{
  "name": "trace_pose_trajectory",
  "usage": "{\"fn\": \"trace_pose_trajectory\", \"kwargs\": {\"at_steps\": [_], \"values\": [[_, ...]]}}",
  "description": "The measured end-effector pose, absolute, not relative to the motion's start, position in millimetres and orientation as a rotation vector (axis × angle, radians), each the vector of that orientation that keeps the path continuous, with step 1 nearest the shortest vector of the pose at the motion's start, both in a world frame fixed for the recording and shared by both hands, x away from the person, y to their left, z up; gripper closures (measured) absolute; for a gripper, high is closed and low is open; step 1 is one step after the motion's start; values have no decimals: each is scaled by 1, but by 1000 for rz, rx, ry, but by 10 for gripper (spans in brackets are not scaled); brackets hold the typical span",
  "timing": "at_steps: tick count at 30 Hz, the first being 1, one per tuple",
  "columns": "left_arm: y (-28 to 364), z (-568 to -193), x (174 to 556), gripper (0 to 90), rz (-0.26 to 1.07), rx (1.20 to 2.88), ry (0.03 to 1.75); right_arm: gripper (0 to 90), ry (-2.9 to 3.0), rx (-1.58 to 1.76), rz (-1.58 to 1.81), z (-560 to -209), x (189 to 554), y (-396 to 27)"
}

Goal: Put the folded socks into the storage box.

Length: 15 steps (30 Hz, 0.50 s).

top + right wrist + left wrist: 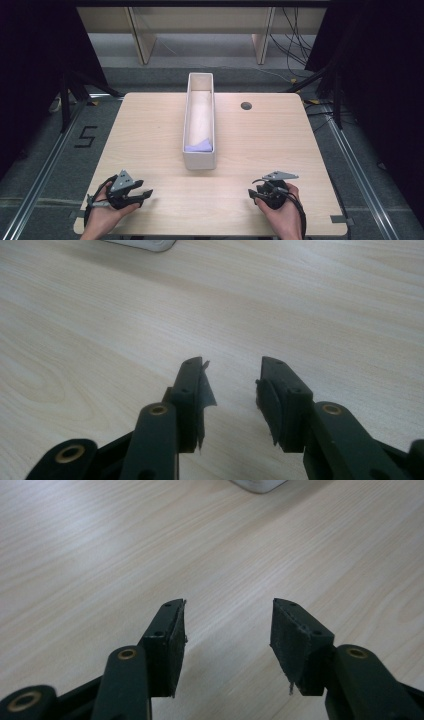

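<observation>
Bin mid table w/ cloth in near end (grippers flank front edge)

High view overhead; gripper views skim table.

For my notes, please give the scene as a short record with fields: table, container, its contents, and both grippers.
table: light wooden table, small round hole near the far edge
container: long white bin, standing lengthwise at the middle
contents: pale lilac piece at the near end; what it is, cannot tell
left gripper: open, holding nothing
right gripper: open, holding nothing
</observation>
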<state>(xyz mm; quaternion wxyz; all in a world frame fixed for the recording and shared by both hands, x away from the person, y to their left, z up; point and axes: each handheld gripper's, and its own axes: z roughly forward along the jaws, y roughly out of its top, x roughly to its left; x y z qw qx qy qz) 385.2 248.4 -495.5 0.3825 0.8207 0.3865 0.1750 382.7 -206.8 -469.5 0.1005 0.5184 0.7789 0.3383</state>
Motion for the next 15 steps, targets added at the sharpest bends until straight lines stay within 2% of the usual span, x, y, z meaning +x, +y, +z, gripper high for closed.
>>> {"fn": "trace_pose_trajectory", "kwargs": {"at_steps": [6,15], "values": [[256,-507,380,466,480,2058,1044,621,2309,1557,995,-469,382,-207],[256,-514,373,460,505,1999,1037,614,2316,1508,966,-474,384,-208]]}}
